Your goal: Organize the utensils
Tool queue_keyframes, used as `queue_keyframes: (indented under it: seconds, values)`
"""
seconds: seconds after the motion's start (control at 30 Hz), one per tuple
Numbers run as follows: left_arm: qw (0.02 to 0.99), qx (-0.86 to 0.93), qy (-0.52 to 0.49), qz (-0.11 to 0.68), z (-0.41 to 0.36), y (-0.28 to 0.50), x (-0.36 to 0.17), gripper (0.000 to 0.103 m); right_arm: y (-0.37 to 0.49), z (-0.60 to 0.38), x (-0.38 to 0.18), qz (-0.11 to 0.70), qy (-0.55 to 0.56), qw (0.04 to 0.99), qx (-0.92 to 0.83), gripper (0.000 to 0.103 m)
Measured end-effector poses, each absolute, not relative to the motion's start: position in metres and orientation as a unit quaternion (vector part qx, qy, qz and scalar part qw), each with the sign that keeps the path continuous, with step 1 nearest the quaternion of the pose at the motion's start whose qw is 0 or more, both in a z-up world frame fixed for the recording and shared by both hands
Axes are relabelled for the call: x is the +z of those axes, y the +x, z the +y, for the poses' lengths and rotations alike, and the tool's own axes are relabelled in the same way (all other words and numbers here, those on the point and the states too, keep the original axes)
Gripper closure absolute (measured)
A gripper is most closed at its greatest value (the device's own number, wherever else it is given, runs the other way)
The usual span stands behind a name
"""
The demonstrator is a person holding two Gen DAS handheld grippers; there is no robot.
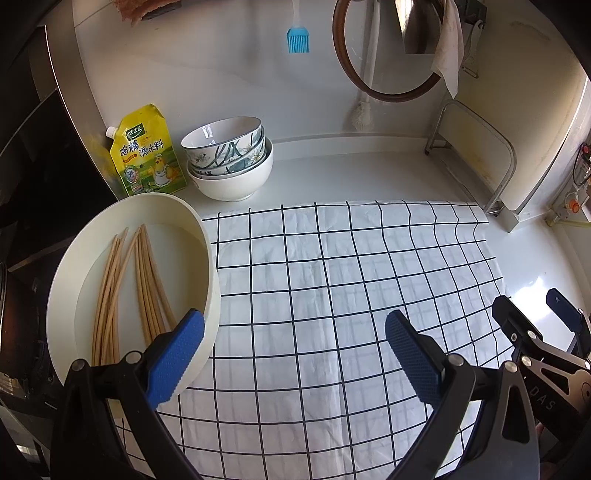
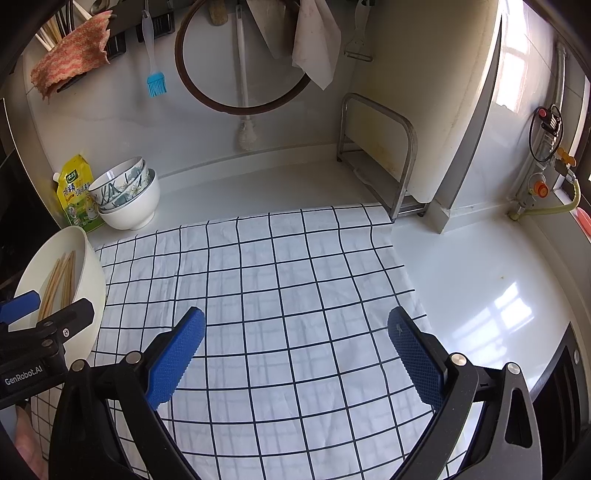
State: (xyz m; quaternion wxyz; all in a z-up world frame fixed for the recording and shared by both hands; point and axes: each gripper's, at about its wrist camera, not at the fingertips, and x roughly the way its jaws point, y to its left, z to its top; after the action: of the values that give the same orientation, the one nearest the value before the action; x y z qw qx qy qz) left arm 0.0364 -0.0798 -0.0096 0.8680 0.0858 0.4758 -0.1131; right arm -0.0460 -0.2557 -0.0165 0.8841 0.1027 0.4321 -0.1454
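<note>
Several wooden chopsticks lie inside a round white basin at the left edge of a white checked cloth. My left gripper is open and empty over the cloth, its left finger just in front of the basin's rim. My right gripper is open as well, with nothing between its blue pads, hovering above the middle of the cloth. The basin and chopsticks show at the far left in the right wrist view, behind the other gripper's black body.
Stacked bowls and a yellow seasoning pouch stand against the back wall. A metal rack holds a cutting board at the right. A blue brush, a round lid and cloths hang on the wall. More chopsticks stand at top left.
</note>
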Motion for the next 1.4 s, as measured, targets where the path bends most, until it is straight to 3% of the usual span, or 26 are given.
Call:
queue_keyframes:
  seconds: [1.4]
  values:
    - [0.866, -0.114, 0.087, 0.479, -0.079, 0.049, -0.013, 0.006, -0.034, -0.257, -0.018, 0.433, 0.093, 0.885, -0.143, 0.008]
